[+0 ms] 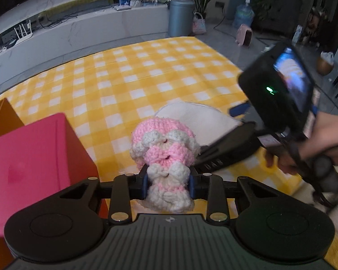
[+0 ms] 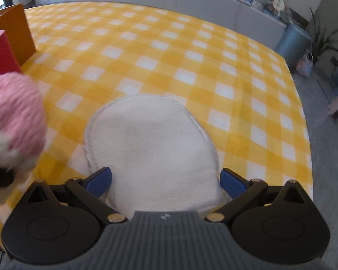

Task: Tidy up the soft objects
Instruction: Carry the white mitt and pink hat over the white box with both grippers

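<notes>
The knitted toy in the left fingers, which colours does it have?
Pink and white knitted toy; the left wrist view shows it best.

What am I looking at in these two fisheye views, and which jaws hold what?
These are two handheld grippers, each with a camera looking along its jaws. In the left wrist view, the left gripper is shut on a pink and white crocheted toy; the right gripper's black body appears at the right, held by a person's hand. In the right wrist view, the right gripper has its jaws open on either side of a white fleece pad lying on the yellow checked cloth. A pink box and an orange box stand to the left.
</notes>
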A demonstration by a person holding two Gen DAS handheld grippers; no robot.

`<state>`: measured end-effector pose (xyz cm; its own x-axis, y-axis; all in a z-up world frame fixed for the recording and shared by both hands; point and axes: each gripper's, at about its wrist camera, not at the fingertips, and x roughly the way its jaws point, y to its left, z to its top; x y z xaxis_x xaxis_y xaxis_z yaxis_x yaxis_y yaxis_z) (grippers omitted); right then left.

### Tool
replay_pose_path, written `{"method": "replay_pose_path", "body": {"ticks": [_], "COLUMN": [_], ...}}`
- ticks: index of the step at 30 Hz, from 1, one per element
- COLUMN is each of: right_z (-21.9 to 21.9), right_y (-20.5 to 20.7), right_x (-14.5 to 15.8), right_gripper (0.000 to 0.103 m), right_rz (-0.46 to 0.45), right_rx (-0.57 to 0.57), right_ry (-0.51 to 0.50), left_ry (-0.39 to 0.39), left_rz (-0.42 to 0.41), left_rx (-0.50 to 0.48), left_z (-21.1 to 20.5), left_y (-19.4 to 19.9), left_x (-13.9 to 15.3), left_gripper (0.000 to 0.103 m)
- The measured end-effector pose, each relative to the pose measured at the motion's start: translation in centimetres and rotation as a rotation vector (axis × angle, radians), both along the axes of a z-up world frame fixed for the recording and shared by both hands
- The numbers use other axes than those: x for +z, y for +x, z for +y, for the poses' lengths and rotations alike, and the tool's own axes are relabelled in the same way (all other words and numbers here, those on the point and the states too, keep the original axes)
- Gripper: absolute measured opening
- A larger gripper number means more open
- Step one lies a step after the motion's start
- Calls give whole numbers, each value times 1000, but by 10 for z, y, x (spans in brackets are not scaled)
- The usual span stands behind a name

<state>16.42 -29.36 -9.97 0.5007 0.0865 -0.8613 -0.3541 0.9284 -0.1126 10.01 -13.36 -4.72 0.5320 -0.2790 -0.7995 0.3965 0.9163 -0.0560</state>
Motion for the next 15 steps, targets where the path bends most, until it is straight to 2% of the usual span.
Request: {"method": "replay_pose_path", "body": {"ticks": [2,5,10,11,15], "right_z": [6,19,7,8,12], "right_y": [-1,1,9,7,2], "right_x": [1,-9,-12,-12,-5], "right_gripper": [100,101,100,98,76], "right_rz": [-12,18,48,40,31], "right_rx": [40,84,32,42,89], "right_ry": [24,-9,66,61,84], "left_ry": [-1,-13,-50,-51,-53], "left_rz": [-2,10,46,51,58], "left_rx": [5,16,36,37,55], "left_z": [2,7,13,15,16], "left_y": [-7,-12,-3,-3,-2], "left_x": [0,-2,-7,-8,-9], "left_gripper": [36,36,36,36,36]}}
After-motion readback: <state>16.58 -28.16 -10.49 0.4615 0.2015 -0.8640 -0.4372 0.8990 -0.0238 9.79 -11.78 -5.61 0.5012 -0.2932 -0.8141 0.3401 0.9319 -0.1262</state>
